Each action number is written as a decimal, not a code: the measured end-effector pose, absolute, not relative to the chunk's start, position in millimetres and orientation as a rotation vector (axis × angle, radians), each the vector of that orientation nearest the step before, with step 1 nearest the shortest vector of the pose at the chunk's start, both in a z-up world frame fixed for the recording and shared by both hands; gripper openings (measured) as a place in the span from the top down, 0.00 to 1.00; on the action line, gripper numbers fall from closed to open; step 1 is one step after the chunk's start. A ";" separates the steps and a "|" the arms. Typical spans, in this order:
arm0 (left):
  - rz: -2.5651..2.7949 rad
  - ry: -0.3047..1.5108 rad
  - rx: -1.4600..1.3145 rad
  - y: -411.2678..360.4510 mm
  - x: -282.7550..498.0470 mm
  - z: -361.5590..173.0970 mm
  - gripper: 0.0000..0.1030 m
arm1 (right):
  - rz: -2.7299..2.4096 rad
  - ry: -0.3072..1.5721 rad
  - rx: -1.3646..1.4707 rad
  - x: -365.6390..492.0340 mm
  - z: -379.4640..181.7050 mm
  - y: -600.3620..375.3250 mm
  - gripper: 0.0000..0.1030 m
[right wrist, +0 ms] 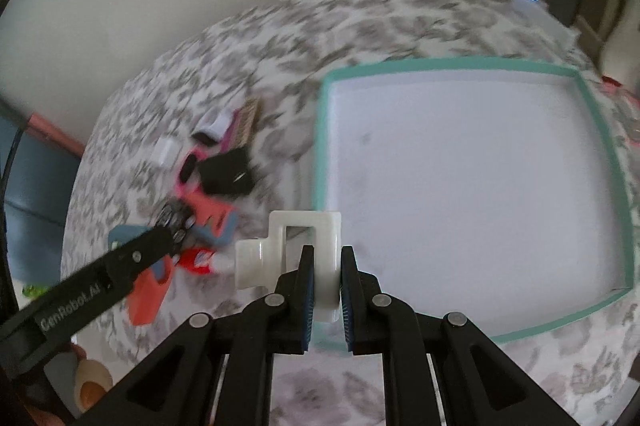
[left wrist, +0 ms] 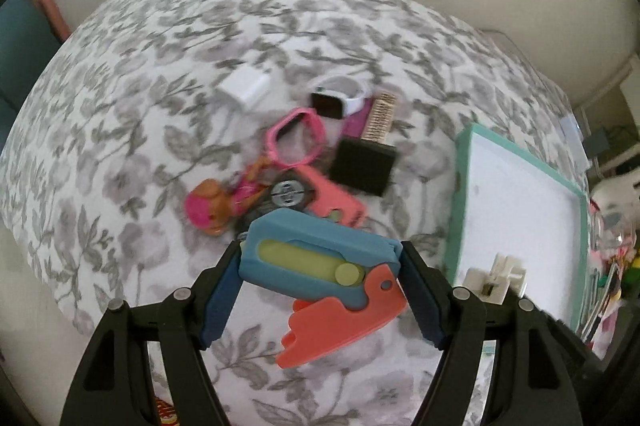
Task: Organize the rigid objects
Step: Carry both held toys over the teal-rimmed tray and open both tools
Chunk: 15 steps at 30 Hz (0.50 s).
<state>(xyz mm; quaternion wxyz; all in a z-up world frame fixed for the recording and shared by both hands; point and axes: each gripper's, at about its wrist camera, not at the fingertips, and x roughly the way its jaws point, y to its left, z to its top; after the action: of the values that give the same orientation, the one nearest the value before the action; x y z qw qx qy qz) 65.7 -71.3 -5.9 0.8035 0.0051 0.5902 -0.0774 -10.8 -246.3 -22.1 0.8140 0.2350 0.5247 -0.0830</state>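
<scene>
In the lower middle of the left wrist view, the left gripper (left wrist: 320, 278) has its fingers closed across the short sides of a blue plastic toy cutter (left wrist: 320, 258) with a yellow-green slider and a coral blade hanging down at the lower right; it looks light and stiff, and its smooth shell could slip, so a grip across the blue body rather than the pivoting blade seems safest. In the right wrist view, the right gripper (right wrist: 326, 274) pinches a white plastic clip-like block (right wrist: 306, 250) narrowly by one of its walls, low in the frame at the near left edge of the teal-rimmed tray (right wrist: 460, 66), whose white floor looks bare. Farther up the flowered bedspread (left wrist: 140, 74) lies the remaining pile: a doll (left wrist: 212, 204), a pink bracelet (left wrist: 296, 138), a black foam block (left wrist: 364, 166), a smartwatch (left wrist: 340, 100) and a white adapter (left wrist: 248, 84).
</scene>
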 end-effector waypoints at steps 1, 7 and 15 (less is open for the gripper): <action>-0.176 1.263 0.024 -78.6 67.4 -5.9 0.26 | -0.203 1.111 0.507 -11.4 -21.2 -254.7 0.88; -0.273 1.235 0.096 -135.1 71.2 4.6 0.26 | -0.342 1.082 0.516 -18.5 -19.2 -300.8 0.88; -0.409 1.229 0.134 -206.8 69.0 -1.9 0.26 | -0.558 1.048 0.554 -38.7 -23.9 -363.3 0.88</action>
<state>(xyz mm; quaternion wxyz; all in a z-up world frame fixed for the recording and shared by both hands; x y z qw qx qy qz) 69.0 -206.8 -1.9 0.7955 0.0622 0.5719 -0.1904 -38.7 -363.3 -23.9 0.7929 0.2576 0.4875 -0.2596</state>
